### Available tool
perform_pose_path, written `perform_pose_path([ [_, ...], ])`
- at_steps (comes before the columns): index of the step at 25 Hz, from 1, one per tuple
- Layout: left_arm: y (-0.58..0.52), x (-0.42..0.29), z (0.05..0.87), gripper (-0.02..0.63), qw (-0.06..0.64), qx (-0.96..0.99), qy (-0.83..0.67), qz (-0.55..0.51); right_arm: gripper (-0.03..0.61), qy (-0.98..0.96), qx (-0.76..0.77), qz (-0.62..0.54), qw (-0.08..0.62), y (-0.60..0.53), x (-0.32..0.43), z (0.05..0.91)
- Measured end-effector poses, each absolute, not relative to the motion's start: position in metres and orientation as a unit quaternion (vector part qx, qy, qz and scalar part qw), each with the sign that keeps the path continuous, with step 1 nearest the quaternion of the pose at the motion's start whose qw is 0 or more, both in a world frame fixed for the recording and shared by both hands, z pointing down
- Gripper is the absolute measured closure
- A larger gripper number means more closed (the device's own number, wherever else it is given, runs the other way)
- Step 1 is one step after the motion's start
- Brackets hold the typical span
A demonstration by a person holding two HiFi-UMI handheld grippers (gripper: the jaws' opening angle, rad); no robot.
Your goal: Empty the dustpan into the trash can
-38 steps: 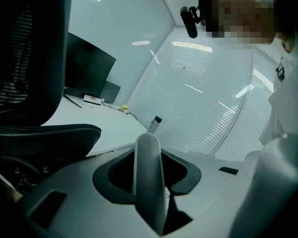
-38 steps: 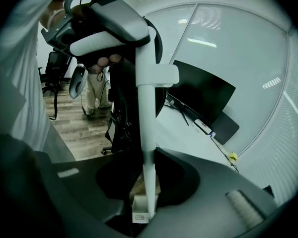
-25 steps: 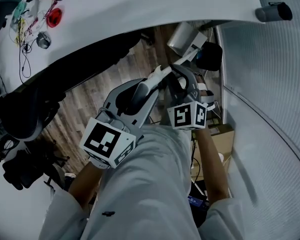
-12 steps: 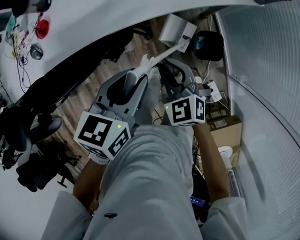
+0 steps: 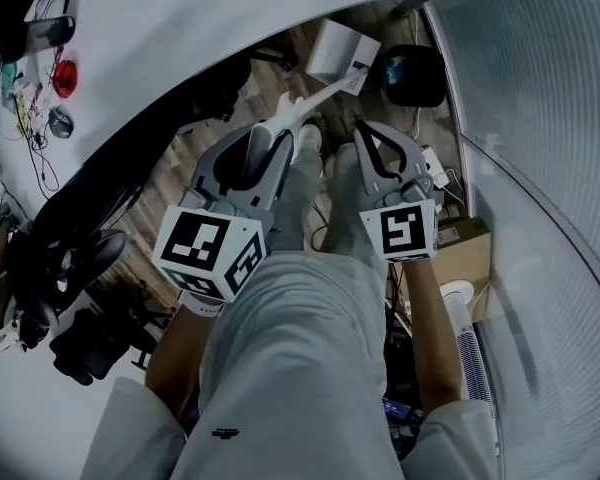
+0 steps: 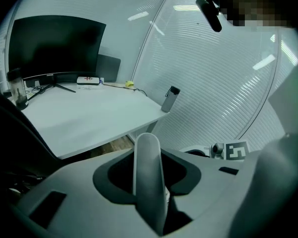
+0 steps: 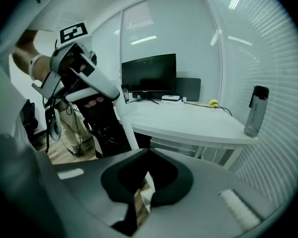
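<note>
Left tongs (image 5: 265, 143) clench the dustpan handle (image 6: 148, 172), which juts past their tips. Right tongs (image 5: 378, 138) have just clenched shut, empty.

An office, by every sign. Long white desk (image 7: 188, 123) across the middle of the right gripper view, with a dark monitor (image 7: 149, 76) on a stand at its far end and a water bottle (image 7: 256, 110) upright near the right edge. Black swivel chair (image 5: 80, 258) at the left of the head view, loose cables (image 5: 35, 148) on the desktop at upper left. Wood-look floor (image 5: 165, 203) below; slatted blinds (image 5: 550, 118) (or ribbed glass, hard to tell) curving down the right side. Cardboard box (image 5: 470, 253) at their foot.
</note>
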State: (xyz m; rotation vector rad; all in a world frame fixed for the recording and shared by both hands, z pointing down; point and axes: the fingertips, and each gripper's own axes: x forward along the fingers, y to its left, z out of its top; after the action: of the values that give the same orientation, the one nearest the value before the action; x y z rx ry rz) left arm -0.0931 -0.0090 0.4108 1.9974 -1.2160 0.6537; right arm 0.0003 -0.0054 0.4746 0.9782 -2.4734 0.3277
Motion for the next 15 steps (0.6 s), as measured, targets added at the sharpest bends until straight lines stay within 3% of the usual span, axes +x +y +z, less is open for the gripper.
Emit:
perform_pose_path([
  [15, -0.018, -0.068, 0.468, 0.492, 0.354, 0.746, -0.484, 0.289, 0.568, -0.907, 0.339, 0.149, 0.201, 0.009, 0.035, 0.444],
])
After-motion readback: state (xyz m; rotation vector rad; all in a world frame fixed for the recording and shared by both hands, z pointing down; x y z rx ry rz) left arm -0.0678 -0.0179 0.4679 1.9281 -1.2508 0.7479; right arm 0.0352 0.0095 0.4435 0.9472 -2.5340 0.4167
